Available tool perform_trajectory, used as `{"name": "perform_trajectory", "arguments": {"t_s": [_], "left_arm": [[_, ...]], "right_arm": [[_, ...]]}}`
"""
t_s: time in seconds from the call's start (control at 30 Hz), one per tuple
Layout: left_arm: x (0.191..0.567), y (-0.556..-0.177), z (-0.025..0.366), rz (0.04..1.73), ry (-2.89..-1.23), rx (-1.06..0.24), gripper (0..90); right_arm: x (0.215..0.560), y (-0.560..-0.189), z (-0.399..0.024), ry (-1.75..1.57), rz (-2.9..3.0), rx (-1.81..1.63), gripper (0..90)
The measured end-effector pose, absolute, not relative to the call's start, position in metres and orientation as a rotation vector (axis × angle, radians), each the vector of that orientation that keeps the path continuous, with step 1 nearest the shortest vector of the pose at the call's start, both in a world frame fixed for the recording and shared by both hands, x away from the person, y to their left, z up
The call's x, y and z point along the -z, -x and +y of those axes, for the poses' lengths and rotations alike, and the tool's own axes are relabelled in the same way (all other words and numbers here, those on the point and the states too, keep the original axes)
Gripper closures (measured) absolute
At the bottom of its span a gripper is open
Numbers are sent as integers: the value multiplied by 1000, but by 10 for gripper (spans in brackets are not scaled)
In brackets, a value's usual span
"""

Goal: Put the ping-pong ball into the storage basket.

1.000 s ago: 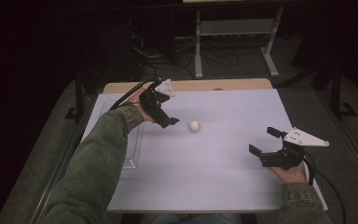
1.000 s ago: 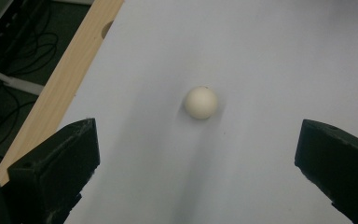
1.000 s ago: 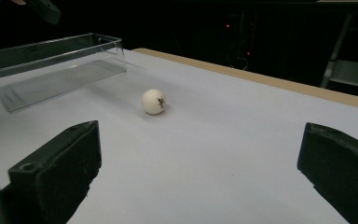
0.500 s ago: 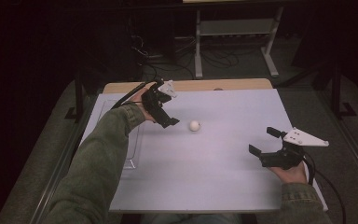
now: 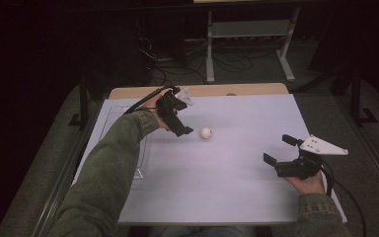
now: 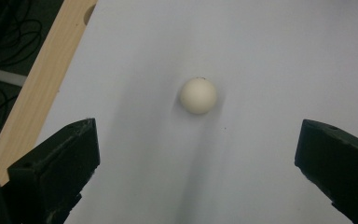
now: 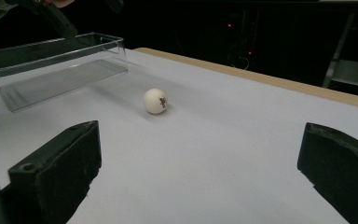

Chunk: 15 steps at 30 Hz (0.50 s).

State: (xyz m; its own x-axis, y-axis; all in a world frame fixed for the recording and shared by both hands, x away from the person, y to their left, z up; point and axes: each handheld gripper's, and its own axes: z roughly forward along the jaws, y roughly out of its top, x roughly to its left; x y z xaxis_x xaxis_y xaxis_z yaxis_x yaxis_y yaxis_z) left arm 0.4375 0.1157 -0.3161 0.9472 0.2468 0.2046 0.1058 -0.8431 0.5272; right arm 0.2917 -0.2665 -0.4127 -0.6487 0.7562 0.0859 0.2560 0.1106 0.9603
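One small white ball (image 5: 206, 133) on the pale sheet-covered table (image 5: 227, 182), mid-table, untouched. One clear plastic tray (image 7: 51, 65) at left. Left gripper (image 5: 179, 129) just beside ball, jaws apart. Right gripper (image 5: 280, 150) well apart, jaws apart.

L gripper (image 5: 183, 129) beside ball (image 5: 206, 133)

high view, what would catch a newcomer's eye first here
The small white ball alone mid-table on the pale sheet, with the left gripper right beside it, jaws spread wide. The right gripper sits apart at the table's right, also open. A clear tray lies by the table's left edge.
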Motion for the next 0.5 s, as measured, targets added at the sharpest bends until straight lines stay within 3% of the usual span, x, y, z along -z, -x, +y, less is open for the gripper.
{"name": "perform_trajectory", "arguments": {"t_s": [0.5], "left_arm": [[324, -446, 108, 248, -2601, -337, 0]], "right_arm": [[412, -291, -267, -984, 1965, -1561, 0]]}}
